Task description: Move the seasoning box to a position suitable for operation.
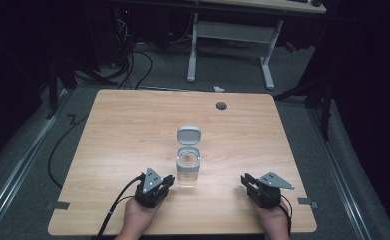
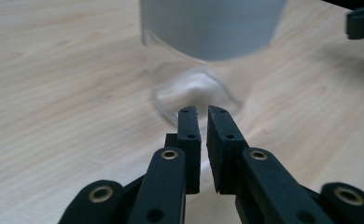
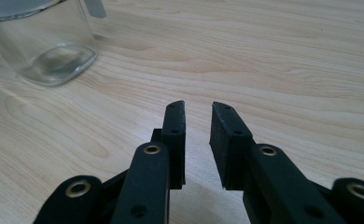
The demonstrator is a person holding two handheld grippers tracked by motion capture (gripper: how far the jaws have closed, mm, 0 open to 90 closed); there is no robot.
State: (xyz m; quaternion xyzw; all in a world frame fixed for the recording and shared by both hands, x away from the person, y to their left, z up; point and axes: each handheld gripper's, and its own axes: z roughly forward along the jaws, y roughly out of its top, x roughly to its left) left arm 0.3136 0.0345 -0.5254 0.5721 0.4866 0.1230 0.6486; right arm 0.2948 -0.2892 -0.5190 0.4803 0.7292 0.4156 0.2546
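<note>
Two hand-held grippers flank a clear glass jar [image 1: 188, 169] on a light wooden table [image 1: 118, 130], near the table's front edge. The jar stands upright at the middle of the table, its grey flip lid [image 1: 188, 135] thrown open and tilted back on the far side. The left gripper [image 1: 167, 182], held in the person's left hand [image 1: 138, 215], sits just left of the jar with its tips close to the glass base; in the left gripper view its jaws stand a narrow slit apart with nothing between them, the jar's base [image 2: 196, 95] right ahead of the tips. The right gripper [image 1: 246, 182], in the right hand [image 1: 272, 220], rests well apart from the jar on its right side. In the right gripper view its jaws show a narrow gap, a little wider than the left's, over bare wood, with the jar [image 3: 40, 42] off to the far left. A black cable [image 1: 114, 207] trails from the left gripper off the near edge.
</note>
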